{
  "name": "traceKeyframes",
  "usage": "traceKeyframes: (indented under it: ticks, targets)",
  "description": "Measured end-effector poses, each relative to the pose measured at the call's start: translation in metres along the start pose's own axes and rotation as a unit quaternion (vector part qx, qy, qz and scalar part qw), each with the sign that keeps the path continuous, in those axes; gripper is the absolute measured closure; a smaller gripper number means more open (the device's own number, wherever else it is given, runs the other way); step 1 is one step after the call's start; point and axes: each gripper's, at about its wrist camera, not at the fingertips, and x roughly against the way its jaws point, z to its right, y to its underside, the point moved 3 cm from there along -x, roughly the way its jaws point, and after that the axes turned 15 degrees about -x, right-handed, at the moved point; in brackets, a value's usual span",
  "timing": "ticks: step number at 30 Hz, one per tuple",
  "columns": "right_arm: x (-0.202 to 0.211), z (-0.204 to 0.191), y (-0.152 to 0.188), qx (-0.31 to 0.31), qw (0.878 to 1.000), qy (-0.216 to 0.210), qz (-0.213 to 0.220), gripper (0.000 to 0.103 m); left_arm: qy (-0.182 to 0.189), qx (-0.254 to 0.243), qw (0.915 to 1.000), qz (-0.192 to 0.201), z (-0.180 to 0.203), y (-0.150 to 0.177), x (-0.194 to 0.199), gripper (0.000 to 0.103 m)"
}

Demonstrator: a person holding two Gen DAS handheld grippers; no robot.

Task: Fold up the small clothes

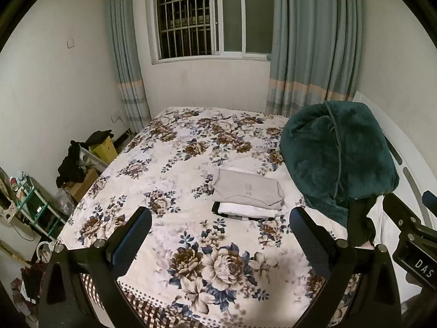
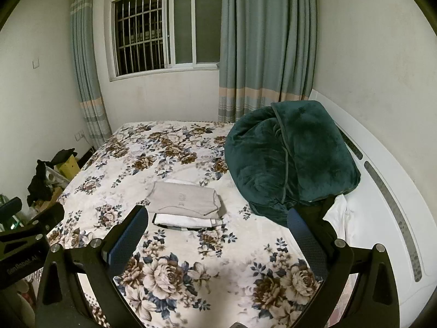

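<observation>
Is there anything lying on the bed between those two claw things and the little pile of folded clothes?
Nothing visible. Only bare floral bedspread lies between the open left gripper, the open right gripper and the folded clothes stack. The green blanket sits off to the right of the stack, not in the path.

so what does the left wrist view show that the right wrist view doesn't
Only the left wrist view shows the green metal shelf rack on the floor beside the bed.

Only the right wrist view shows the full curve of the white headboard with grey inlaid strips.

Both show the flowered bedspread, the stack of folded small clothes with a grey top piece, the bundled dark green plush blanket and the barred window. Both pairs of tongs, left and right, are open and empty above the bed.
</observation>
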Motion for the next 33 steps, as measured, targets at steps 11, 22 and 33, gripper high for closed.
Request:
traceKeyframes:
  ticks: [11,22,33]
  targets:
    - [0.0015,-0.0047,0.0001,0.001,1.000,-0.001,0.001,0.000,-0.001,-0.001,1.0000,0.004,0.0007,-0.0056,0.0002,0.000]
    - [0.0030,-0.0055,0.0024,0.001,1.000,-0.002,0.002,0.000,-0.002,0.000,1.0000,0.004,0.0010,-0.0075,-0.0004,0.000]
    - [0.0037,-0.0052,0.0061,-0.001,1.000,-0.001,0.004,0.000,-0.004,0.001,1.0000,0.005,0.0006,-0.0070,-0.0001,0.000]
